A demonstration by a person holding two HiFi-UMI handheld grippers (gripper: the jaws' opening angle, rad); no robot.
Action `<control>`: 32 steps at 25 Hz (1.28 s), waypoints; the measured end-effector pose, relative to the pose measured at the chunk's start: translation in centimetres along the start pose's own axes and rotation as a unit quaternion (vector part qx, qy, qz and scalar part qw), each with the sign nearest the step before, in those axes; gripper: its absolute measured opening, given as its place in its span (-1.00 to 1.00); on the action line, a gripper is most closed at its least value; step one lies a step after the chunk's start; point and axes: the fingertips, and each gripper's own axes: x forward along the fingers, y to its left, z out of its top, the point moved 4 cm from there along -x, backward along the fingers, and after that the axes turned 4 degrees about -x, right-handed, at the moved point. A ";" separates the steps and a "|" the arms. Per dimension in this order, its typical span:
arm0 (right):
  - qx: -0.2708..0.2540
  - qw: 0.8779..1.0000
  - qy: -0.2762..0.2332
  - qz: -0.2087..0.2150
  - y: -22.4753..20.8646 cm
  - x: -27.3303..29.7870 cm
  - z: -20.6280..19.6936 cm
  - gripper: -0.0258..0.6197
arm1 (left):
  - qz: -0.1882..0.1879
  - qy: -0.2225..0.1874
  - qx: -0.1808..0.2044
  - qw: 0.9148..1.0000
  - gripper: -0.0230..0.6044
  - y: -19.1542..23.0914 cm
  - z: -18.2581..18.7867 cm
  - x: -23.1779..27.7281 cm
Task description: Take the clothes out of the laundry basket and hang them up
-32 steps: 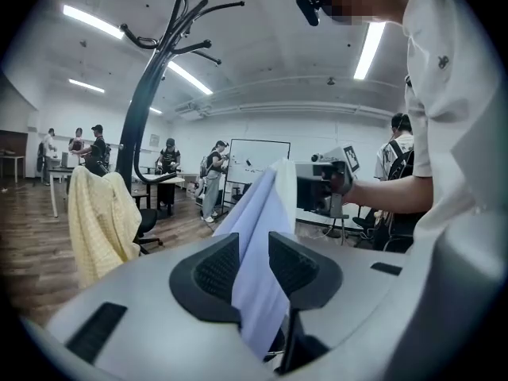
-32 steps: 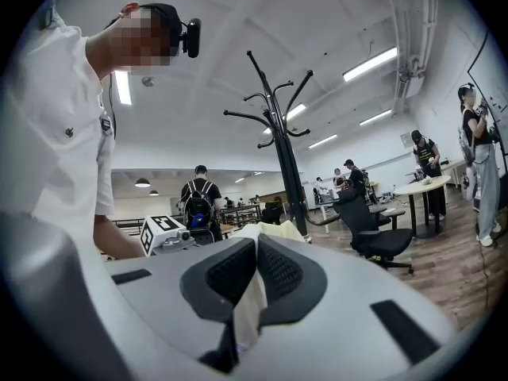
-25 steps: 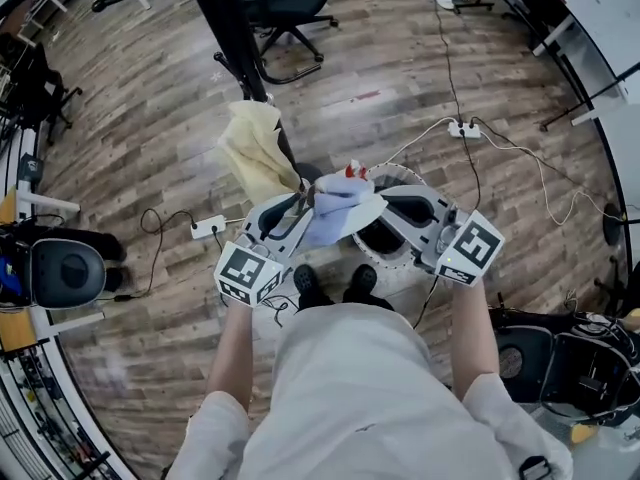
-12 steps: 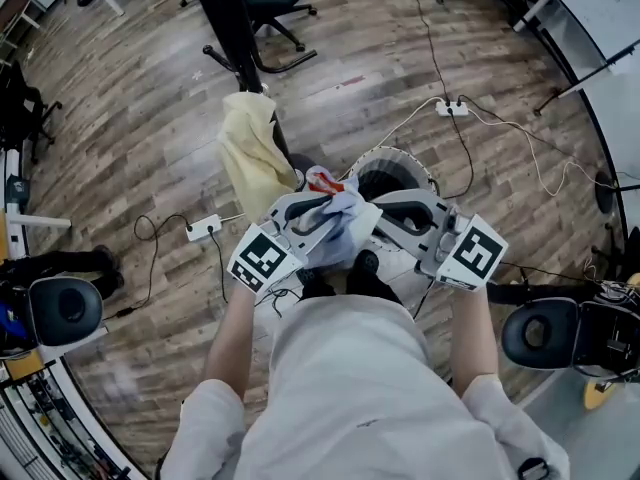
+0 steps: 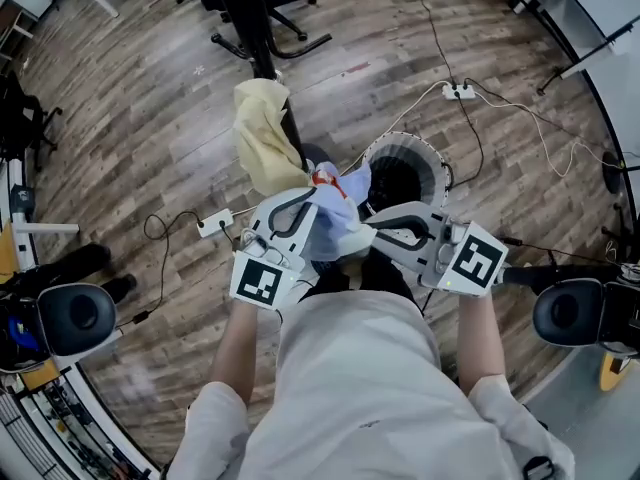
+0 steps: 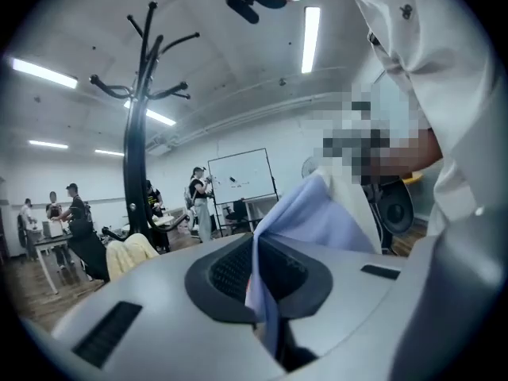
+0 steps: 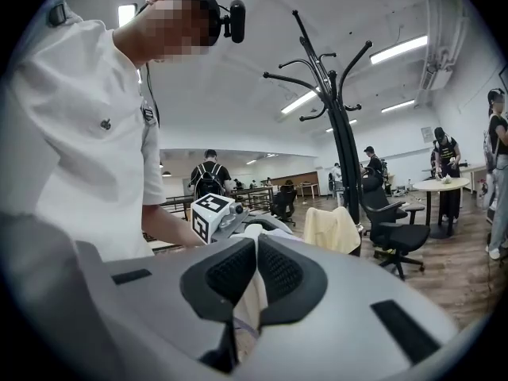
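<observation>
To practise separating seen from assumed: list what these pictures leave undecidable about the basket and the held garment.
- Laundry basket contents: head view, interior dark, partly covered by the blue garment.
- Garment's type: bunched in all three views.
- Its red patch: head view, too small to tell print from label.

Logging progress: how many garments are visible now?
2. A yellow garment hangs on the coat stand; a light blue garment is pinched by the left claw and right claw. The laundry basket may hide more.
</observation>
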 end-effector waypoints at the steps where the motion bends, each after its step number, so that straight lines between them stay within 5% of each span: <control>1: 0.001 1.000 -0.001 0.005 0.5 0.6 0.0 -0.89 | 0.015 -0.015 -0.027 0.999 -0.85 0.5 0.4 -0.7; 4: 0.007 1.000 -0.013 0.018 1.8 2.5 0.9 -0.88 | 0.028 -0.074 -0.115 0.990 -0.85 2.1 1.8 -2.6; 8: 0.007 0.999 -0.037 0.029 3.2 5.1 2.4 -0.87 | 0.015 -0.144 -0.209 0.967 -0.85 4.1 3.1 -4.5; 12: -0.004 0.998 -0.037 0.050 4.2 7.1 3.1 -0.64 | 0.003 -0.202 -0.266 0.943 -0.85 6.2 4.3 -6.5; 17: -0.012 0.998 -0.039 0.052 3.4 7.7 3.5 -0.61 | -0.021 -0.260 -0.301 0.917 -0.85 8.5 6.4 -9.2; 25: -0.023 0.998 -0.050 0.041 0.0 10.5 3.7 -0.61 | -0.044 -0.284 -0.278 0.916 -0.85 10.3 9.7 -11.8; 32: -0.083 0.996 0.001 0.009 -2.1 15.3 2.4 -0.61 | -0.051 -0.310 -0.267 0.911 -0.85 11.8 12.5 -13.2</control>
